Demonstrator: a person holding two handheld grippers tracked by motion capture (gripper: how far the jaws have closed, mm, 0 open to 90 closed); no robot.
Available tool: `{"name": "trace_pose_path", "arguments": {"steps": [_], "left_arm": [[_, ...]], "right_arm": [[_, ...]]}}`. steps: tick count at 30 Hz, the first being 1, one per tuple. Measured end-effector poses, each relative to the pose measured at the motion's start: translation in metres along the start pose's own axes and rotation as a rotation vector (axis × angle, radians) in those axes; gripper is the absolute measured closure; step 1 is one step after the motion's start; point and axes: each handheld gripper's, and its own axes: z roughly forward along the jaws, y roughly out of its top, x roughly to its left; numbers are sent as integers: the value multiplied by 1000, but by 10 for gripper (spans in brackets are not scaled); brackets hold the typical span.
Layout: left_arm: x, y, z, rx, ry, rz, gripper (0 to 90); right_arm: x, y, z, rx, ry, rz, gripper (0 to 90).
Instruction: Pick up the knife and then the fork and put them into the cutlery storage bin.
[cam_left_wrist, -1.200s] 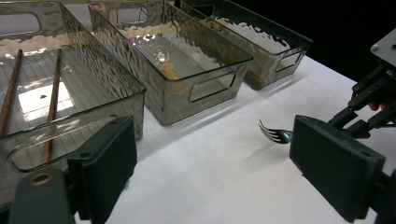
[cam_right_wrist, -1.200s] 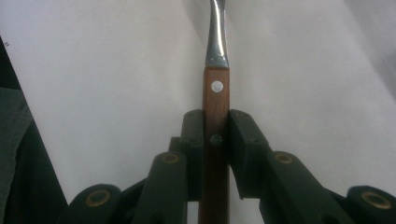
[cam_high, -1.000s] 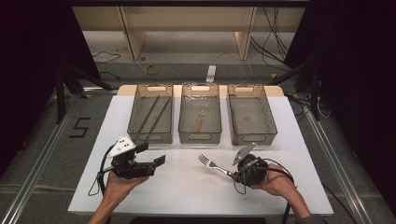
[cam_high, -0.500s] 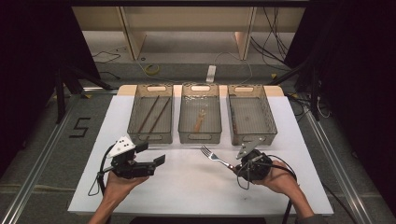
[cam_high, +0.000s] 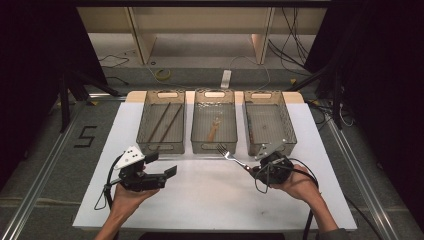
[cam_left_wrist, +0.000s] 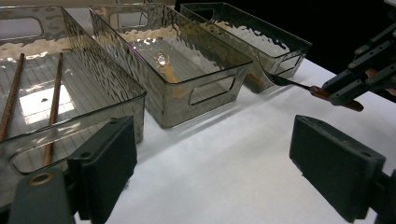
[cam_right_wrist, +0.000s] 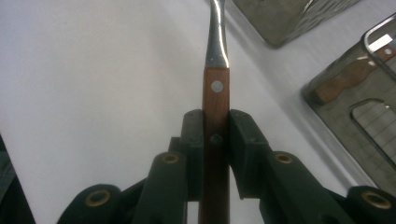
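Lower right of the frame, the right tongs (cam_high: 256, 171) pinch a wooden-handled fork (cam_high: 231, 157), seemingly above the tabletop (cam_high: 210, 200); lower left, the left tongs (cam_high: 162, 166) gape, spread wide.

Your fork (cam_right_wrist: 216, 60) has a smooth reddish wooden handle set with small metal rivets, and a glossy polished steel neck. The jaws clamped on it are matt black plastic with brass-coloured pins. The three bins (cam_high: 214, 128) look like clear smoky plastic with a rippled, shiny surface. Inside the left bin (cam_left_wrist: 70, 88) you have two dull brown wooden sticks (cam_left_wrist: 53, 107). The bench (cam_high: 210, 200) wears a matt white, paper-like sheet.
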Motion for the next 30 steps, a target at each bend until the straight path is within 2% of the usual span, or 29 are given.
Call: {"name": "trace_pose_path", "arguments": {"steps": [9,18,30], "left_arm": [[0,0,0,-1,1,-3,143],[0,0,0,0,2,-4,143],[0,0,0,0,2,-3,143]], "right_arm": [[-13,7,1,-41,-26,39,770],[-23,17,-5,-69,-51,54,770],[-51,35,-16,-122,-119,115,771]]}}
